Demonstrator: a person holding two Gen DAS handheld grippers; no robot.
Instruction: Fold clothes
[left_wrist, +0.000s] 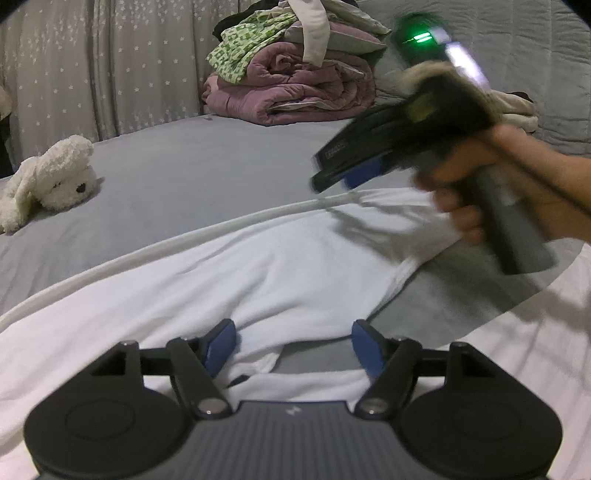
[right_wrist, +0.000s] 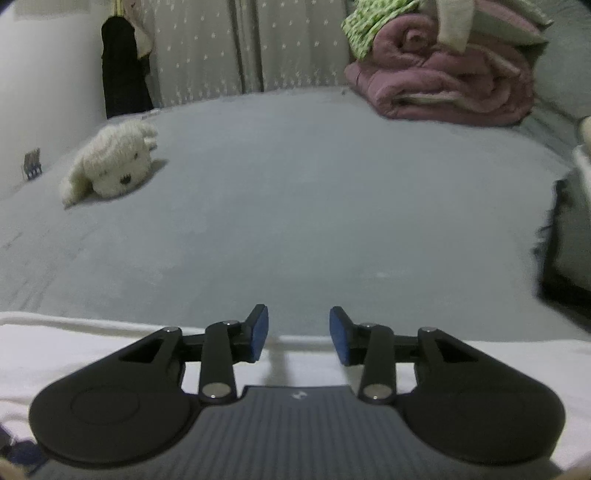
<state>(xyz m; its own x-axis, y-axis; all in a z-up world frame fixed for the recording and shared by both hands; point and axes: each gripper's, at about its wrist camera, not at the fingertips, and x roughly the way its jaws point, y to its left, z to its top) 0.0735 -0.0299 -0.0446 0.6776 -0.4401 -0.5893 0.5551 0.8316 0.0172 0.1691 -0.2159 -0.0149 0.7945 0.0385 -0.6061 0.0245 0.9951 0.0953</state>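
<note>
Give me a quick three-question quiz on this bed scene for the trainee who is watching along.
1. True or false: the left gripper is clamped on the white garment.
2. Where does the plush dog lie on the grey bed? A) far left, apart from the garment; B) on top of the pink quilt; C) between the right gripper's jaws.
3. Fill in: the green patterned cloth rests on the folded ____ quilt.

Key
1. False: its jaws stand open over the garment, with nothing pressed between them.
2. A.
3. Pink.
</note>
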